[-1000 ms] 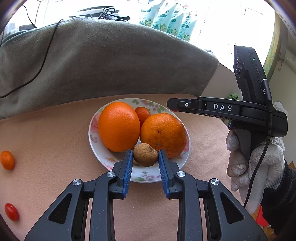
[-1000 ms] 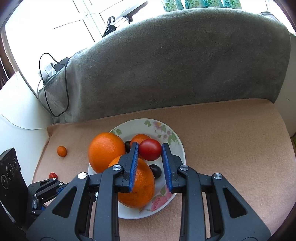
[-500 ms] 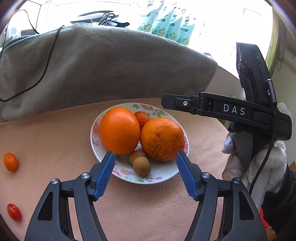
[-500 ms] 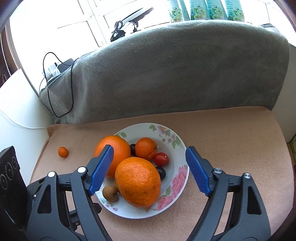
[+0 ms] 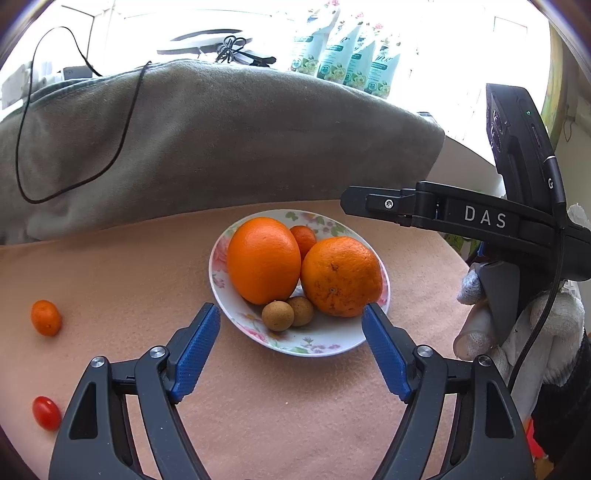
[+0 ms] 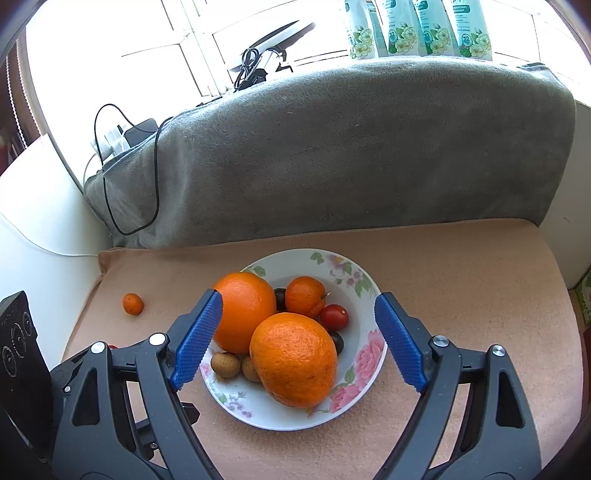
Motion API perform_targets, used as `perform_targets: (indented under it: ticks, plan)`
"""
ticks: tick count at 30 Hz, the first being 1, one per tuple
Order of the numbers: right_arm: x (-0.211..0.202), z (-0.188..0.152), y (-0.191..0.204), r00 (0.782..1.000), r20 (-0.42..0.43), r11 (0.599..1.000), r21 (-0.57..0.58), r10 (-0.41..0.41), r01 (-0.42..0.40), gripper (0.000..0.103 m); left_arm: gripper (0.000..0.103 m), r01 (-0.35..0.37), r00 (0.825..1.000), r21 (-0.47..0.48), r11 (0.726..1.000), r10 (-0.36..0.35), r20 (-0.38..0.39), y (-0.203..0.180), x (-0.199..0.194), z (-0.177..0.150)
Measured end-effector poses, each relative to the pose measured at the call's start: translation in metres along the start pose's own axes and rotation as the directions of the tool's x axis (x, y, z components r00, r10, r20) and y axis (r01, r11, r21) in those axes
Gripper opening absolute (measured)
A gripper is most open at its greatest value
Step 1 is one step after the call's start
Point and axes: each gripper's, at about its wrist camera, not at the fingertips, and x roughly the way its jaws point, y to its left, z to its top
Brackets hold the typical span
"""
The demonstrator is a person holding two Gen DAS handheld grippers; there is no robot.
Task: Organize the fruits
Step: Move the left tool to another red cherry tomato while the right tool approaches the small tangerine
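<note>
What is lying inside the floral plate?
Floral plate: two oranges, mandarin, red tomato, two brown longans, two dark fruits. Anything beneath the oranges is hidden.

grey blanket (image 6: 351, 155) | black cable (image 5: 74, 147) draped over it | green-labelled packs (image 6: 417, 29) behind

Both wrist views look down, close; sharing the plate (image 5: 332, 343).

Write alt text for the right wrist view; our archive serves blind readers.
A floral plate on a peach cloth holds two big oranges, a mandarin, a cherry tomato and two brown longans, framed by the empty open right claw. A kumquat lies left on the cloth.
</note>
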Motion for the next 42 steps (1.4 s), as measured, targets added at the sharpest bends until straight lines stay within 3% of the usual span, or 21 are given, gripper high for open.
perform_targets:
  ticks: [19,34,42]
  plan:
    - [0.003,0.002,0.051,0.998,0.004,0.998,-0.034,0.057,-0.057,0.087,0.079,-0.042,0.998,-0.052,0.998,0.044,0.051,0.032,-0.046,-0.017]
    - [0.024,-0.003,0.107,0.991,-0.050,0.986,-0.104,0.128,-0.132,0.087,0.079,-0.121,0.988,-0.155,0.980,0.134,0.074,0.094,-0.081,-0.046]
    - [0.050,-0.008,0.147,0.977,-0.109,0.970,-0.142,0.184,-0.198,0.087,0.079,-0.155,0.984,-0.223,0.962,0.169,0.049,0.130,-0.093,-0.073]
